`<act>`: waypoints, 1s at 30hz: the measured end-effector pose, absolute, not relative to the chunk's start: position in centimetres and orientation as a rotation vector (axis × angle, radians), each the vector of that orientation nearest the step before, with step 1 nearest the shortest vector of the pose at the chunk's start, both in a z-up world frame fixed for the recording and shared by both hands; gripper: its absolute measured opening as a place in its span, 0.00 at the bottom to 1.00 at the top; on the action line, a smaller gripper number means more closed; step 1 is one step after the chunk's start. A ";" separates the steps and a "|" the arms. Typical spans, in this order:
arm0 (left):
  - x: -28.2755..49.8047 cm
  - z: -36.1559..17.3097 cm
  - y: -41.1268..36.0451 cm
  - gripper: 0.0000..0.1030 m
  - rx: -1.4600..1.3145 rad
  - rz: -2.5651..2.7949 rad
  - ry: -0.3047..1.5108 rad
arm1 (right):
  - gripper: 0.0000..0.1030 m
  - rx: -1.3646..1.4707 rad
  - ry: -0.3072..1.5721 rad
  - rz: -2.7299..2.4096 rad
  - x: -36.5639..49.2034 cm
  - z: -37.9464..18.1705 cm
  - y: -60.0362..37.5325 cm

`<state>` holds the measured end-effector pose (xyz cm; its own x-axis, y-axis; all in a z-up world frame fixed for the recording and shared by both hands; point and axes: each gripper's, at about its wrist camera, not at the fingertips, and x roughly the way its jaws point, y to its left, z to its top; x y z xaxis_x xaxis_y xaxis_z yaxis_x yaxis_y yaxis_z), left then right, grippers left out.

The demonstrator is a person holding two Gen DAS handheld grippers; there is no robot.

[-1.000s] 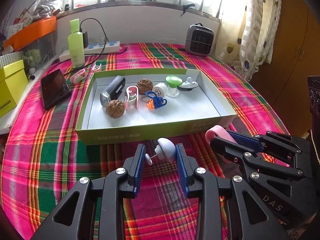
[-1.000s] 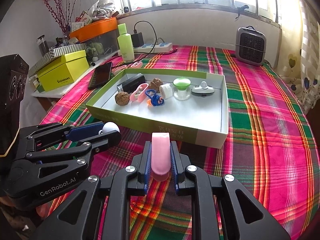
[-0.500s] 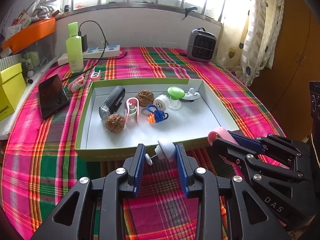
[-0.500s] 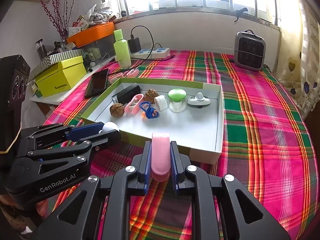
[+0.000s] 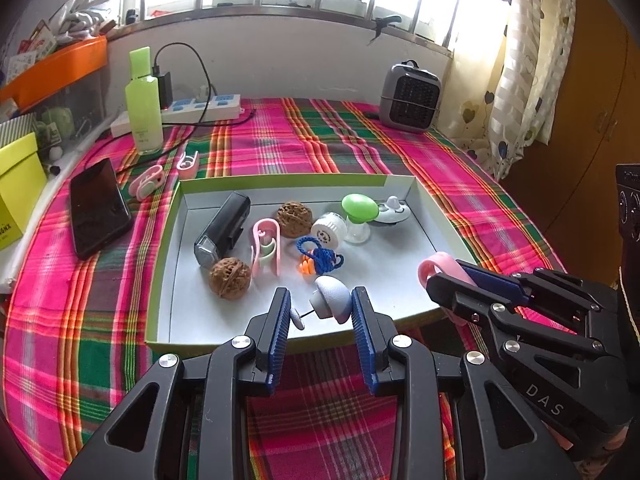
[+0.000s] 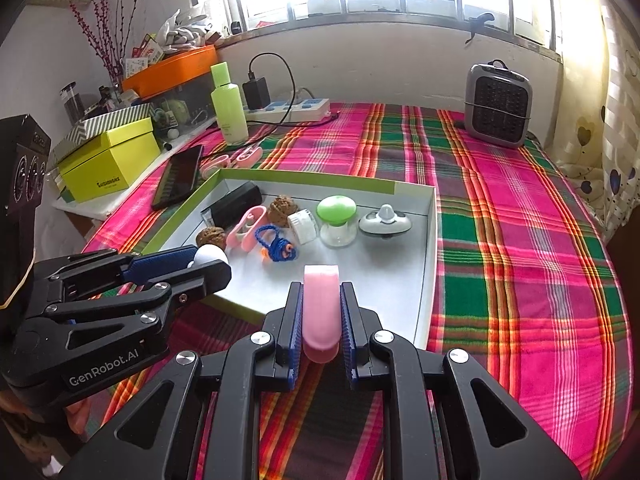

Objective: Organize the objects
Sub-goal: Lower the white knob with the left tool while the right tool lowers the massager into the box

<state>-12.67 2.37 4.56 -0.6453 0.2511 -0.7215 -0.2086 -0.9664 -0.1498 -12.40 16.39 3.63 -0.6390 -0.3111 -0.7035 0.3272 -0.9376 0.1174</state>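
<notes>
Plaid pink-green cloth (image 5: 280, 148) is covering the bench under a bright window. Left gripper (image 5: 320, 312) fingers are gripping a small white mushroom-shaped knob with a thin pin (image 5: 330, 298), hanging over the near edge of the shallow green-rimmed white cardboard tray (image 5: 168, 240). Right gripper (image 6: 320, 312) fingers are clamping shut on a pink plastic clip (image 6: 321, 304) just over the tray's near rim. Ahead of both finger pairs, inside the tray, two brown walnuts (image 5: 230, 278), a black flashlight (image 5: 224, 228) and a blue cord bundle (image 5: 320, 256) are lying.
</notes>
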 end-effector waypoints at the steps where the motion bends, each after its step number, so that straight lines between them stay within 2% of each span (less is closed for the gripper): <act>1: -13.0 4.5 2.4 0.28 -1.173 2.637 -0.077 | 0.18 1.097 0.032 -2.565 -12.7 3.6 16.5; 30: -17.0 2.4 2.7 0.28 -1.261 2.621 -0.083 | 0.18 1.193 0.064 -2.545 -17.6 1.5 16.4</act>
<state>-17.00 2.67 2.38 -0.6025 0.2319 -0.7637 -0.1829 -0.9715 -0.1507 -17.59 16.42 1.50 -0.5958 -0.2747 -0.7547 0.3124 -0.9449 0.0973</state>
